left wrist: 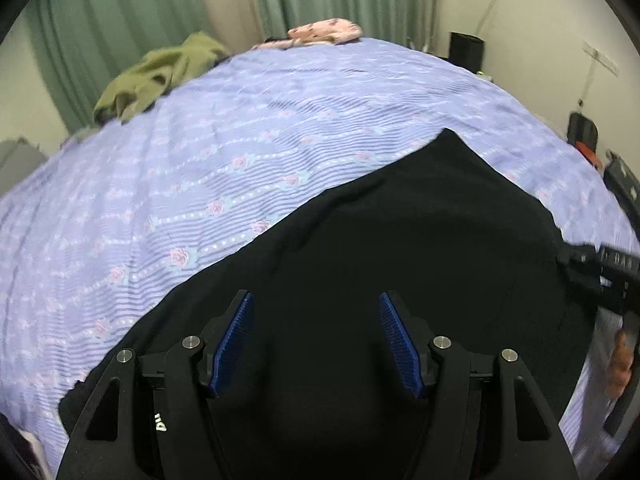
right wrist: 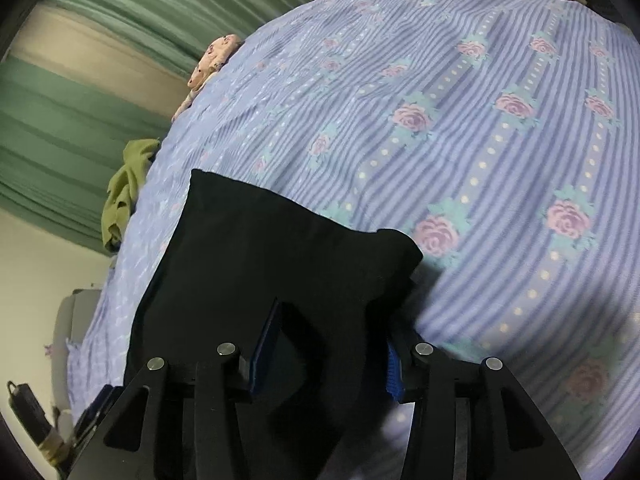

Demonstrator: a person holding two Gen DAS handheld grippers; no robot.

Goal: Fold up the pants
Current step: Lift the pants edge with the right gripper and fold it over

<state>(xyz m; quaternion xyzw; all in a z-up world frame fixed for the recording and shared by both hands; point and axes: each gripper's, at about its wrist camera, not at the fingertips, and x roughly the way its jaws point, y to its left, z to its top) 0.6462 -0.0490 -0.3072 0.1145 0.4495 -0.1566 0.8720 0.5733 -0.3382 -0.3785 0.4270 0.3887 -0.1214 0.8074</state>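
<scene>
Black pants [left wrist: 400,240] lie folded on a lilac striped bed sheet with roses [left wrist: 200,160]. My left gripper [left wrist: 316,296] hovers open just over the cloth, both blue pads [left wrist: 236,340] bare and nothing between them. At the right edge of that view, my right gripper [left wrist: 600,272] sits at the pants' side. In the right wrist view the pants [right wrist: 260,248] form a dark rectangle on the sheet [right wrist: 480,160], with the near corner raised. My right gripper [right wrist: 334,316] stands open with a loose fold of the black cloth between its jaws, the pads apart from it.
A crumpled olive-green garment [left wrist: 160,72] and a pink patterned one [left wrist: 324,32] lie at the far edge of the bed, with green curtains behind. A person's hand [left wrist: 622,364] shows at the right edge. Dark gear stands by the wall beyond the bed.
</scene>
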